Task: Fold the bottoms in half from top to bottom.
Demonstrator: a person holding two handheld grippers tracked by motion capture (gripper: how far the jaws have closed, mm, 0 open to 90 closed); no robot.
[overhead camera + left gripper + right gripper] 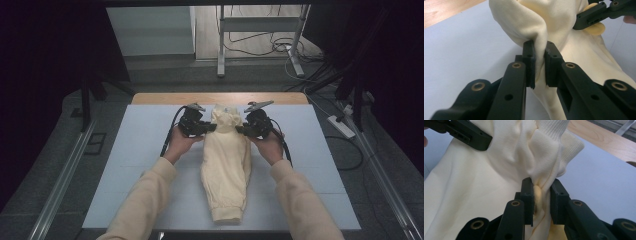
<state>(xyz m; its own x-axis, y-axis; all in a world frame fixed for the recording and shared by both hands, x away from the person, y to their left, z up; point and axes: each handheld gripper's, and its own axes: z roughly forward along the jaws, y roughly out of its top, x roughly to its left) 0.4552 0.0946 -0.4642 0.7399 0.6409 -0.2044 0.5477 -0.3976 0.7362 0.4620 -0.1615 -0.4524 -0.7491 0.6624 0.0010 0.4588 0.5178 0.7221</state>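
**A:** From the high view, what does the garment look like?

**B:** A cream sweatshirt (226, 167) lies folded into a long narrow bundle, its ribbed hem toward the person; its far end is bunched up between the left gripper (210, 128) and the right gripper (241, 129), each pinching a side of that bunch.

**A:** And the surface around them?

**B:** A pale blue mat (140, 150) covers the wooden table (160, 98); outward of each gripper the mat lies bare to its side edges; beyond them a strip of wood shows, then grey floor with cables (280, 47).

**A:** The left gripper view?

**B:** The left gripper (539, 62) has its jaws clamped on a thin fold of the sweatshirt (544, 22); the cloth billows up ahead of the jaws; the other gripper bites in at the far right; bare mat (461, 50) spreads to the left.

**A:** The right gripper view?

**B:** The right gripper (541, 195) is closed on a thicker gather of sweatshirt (474, 185), ribbed cuffs (564, 147) standing just ahead; open mat (604, 180) lies to its right, the table's wood (604, 140) past that.
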